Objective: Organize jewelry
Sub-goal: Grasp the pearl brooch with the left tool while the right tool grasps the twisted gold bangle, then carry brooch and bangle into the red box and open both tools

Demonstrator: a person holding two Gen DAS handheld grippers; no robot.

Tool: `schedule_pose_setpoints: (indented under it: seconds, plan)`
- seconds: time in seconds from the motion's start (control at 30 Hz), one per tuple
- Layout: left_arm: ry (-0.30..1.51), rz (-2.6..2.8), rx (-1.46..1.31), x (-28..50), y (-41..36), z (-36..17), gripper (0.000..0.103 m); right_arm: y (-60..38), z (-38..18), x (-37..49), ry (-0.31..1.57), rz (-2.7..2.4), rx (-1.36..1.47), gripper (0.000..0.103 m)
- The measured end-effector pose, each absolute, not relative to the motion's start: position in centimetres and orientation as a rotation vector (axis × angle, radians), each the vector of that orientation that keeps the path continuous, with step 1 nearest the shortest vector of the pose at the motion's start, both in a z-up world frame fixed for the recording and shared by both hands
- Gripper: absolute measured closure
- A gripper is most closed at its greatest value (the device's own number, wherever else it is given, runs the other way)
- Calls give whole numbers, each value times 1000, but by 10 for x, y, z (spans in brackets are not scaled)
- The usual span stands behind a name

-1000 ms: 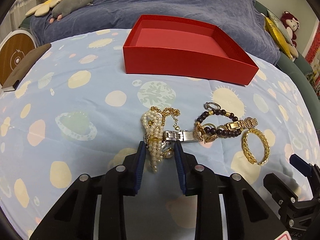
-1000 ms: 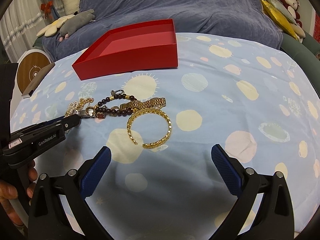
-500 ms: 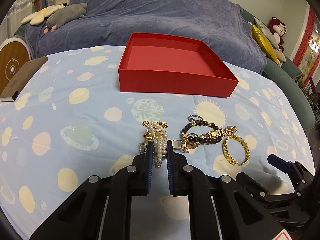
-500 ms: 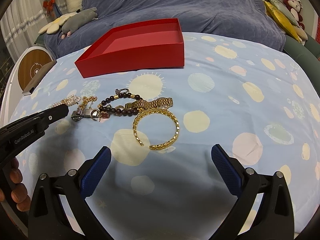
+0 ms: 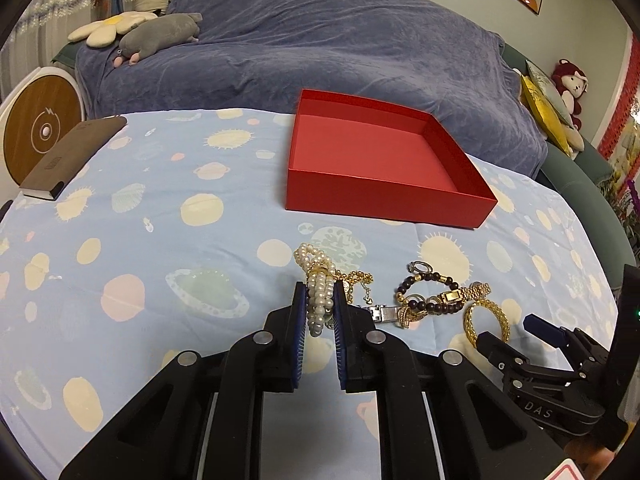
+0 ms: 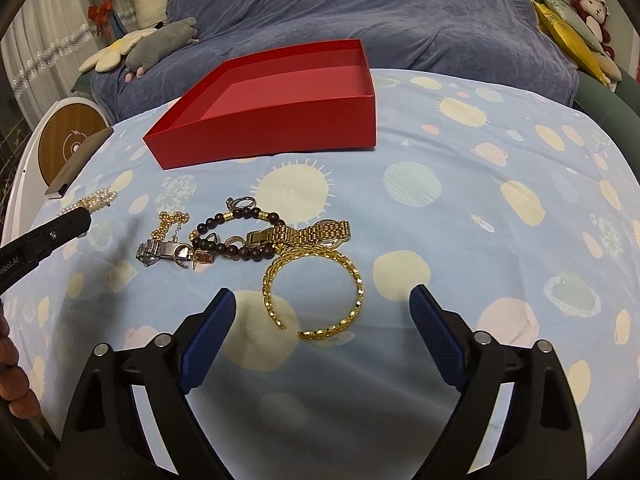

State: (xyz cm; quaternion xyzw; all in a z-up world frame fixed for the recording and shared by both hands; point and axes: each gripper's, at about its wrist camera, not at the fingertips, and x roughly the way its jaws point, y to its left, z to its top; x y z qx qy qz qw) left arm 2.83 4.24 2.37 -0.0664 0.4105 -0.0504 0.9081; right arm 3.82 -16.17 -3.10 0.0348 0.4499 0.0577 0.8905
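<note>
Left gripper [image 5: 320,304]: blue pads clamped on a multi-strand pearl bracelet [image 5: 319,292]. Strands bunch between the pads, a loop of pearls pokes out past the fingertips, one end hangs below. From the right wrist view the bracelet [image 6: 94,201] appears at the tip of the left gripper [image 6: 80,216], off to the left of the other pieces; whether it touches the cloth, cannot tell.

Right gripper [image 6: 322,312]: jaws spread wide, nothing between them, hovering just short of the gold cuff bangle [image 6: 314,292]. The bangle lies flat on the cloth, its gap turned toward the camera.

Remaining jewelry in a loose cluster on the blue planet-print tablecloth [image 6: 500,240]:
- gold-link watch [image 6: 304,234], touching the far edge of the bangle
- dark bead bracelet [image 6: 236,236] with a silver ring clasp, overlapping the watch
- silver watch clasp piece [image 6: 164,252], left of the beads
- thin gold chain [image 6: 170,224], just beyond the silver piece

Red open box [image 5: 380,160]: sits on the cloth beyond the cluster, well apart from it, interior bare red.

Surroundings: brown notebook [image 5: 74,156] at the cloth's far left edge; blue-draped sofa [image 5: 340,40] behind, with plush toys [image 5: 132,30] on it.
</note>
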Motion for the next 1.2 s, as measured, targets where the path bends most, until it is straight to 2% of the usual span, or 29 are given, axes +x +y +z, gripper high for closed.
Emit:
schedule_pose_setpoints:
  seconds: [0.1,0.37,0.67,0.9,1.2]
  plan:
    - [851,-104,-136,27,45,22,93,-158,-37,43,951,116,57,23]
    - [864,-95,-133,25,53,17,93,-151,-40,42,926,99,-17,48]
    - [866,-99,-145,24,54,19,93,-157,-29,38,923,133,44,48]
    - [865,-149,-126,36,38,39,93,-155,10,40,874,195,50,48]
    - [801,-223,-79,127,17,93,93,-161,75,133,791,217,76,48]
